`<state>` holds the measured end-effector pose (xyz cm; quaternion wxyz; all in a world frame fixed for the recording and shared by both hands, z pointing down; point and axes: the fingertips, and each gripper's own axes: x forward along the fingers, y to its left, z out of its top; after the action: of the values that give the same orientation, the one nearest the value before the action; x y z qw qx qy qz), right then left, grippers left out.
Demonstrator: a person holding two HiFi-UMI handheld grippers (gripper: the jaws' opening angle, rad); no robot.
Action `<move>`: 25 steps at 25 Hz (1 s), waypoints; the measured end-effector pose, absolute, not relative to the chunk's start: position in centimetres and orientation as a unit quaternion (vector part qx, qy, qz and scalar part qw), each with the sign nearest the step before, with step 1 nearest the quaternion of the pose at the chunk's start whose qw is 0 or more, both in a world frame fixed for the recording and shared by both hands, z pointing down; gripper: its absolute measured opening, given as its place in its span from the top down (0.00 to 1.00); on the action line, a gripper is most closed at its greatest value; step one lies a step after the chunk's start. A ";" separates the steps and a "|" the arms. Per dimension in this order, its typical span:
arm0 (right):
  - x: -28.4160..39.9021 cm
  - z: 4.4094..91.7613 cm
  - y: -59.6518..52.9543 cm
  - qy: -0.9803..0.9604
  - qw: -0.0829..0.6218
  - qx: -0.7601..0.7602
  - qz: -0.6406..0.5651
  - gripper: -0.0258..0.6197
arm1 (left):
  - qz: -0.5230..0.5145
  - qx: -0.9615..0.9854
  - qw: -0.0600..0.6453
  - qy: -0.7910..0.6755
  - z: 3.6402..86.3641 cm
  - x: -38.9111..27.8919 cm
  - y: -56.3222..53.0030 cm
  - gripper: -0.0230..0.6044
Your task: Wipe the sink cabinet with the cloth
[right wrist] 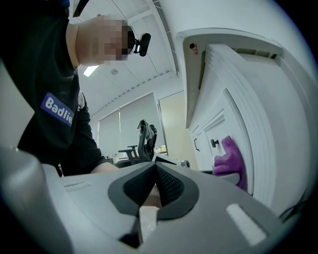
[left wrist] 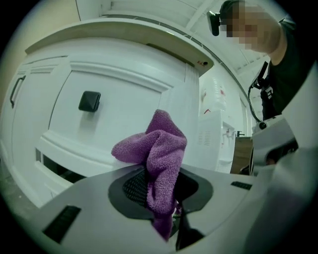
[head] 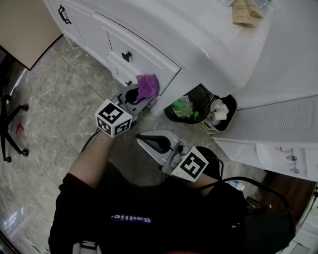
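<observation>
Sink cabinet (left wrist: pixel 124 94) partly behind cloth (left wrist: pixel 160 149)

Lower end of the cloth (left wrist: pixel 158 149) buried between the clamped pads of the left gripper (left wrist: pixel 160 191), at 6 o'clock in the left gripper view. In the head view, tan packet (head: pixel 243 14) at 1 o'clock clipped by the top edge; chair base (head: pixel 11 126) at 9 o'clock clipped by the left edge. Black bin (head: pixel 170 115) near centre half tucked under the overhang of the sink cabinet (head: pixel 144 44), green contents too small to name. Print on the sheet (head: pixel 285 156) at 4 o'clock unreadable. In the right gripper view, pale patch low between the pads of the right gripper (right wrist: pixel 156 173), at 6 o'clock, not identifiable.
</observation>
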<state>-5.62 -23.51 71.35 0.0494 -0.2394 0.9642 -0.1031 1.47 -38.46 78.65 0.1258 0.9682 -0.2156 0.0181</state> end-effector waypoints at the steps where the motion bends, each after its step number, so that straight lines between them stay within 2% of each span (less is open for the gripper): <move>1: -5.7 71.2 -23.5 0.965 0.050 -0.238 -0.102 0.97 | 0.026 0.967 0.129 -0.216 79.4 1.5 -38.5 0.83; 6: -6.6 70.9 -23.9 0.968 0.053 -0.227 -0.097 0.97 | 0.068 0.961 0.124 -0.236 82.1 1.2 -38.3 0.83; 10: -7.2 69.3 -24.6 0.967 0.068 -0.224 -0.098 0.97 | 0.035 0.964 0.096 -0.246 79.5 0.5 -37.1 0.83; 14: -6.7 65.6 -24.9 0.967 0.057 -0.228 -0.102 0.97 | 0.025 0.959 0.084 -0.269 74.5 -1.6 -36.0 0.83; 20: -4.3 58.6 -23.2 0.962 -0.019 -0.243 -0.123 0.97 | 0.014 0.952 0.086 -0.293 63.6 -5.3 -32.5 0.83; 25: -2.5 51.4 -21.5 0.956 -0.025 -0.251 -0.150 0.97 | 0.008 0.947 0.100 -0.306 52.7 -7.6 -28.5 0.83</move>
<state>-2.49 -21.51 51.37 -0.0253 -0.2512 0.9559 -0.1500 -7.61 -28.53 52.71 0.1000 0.9466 -0.3063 0.0082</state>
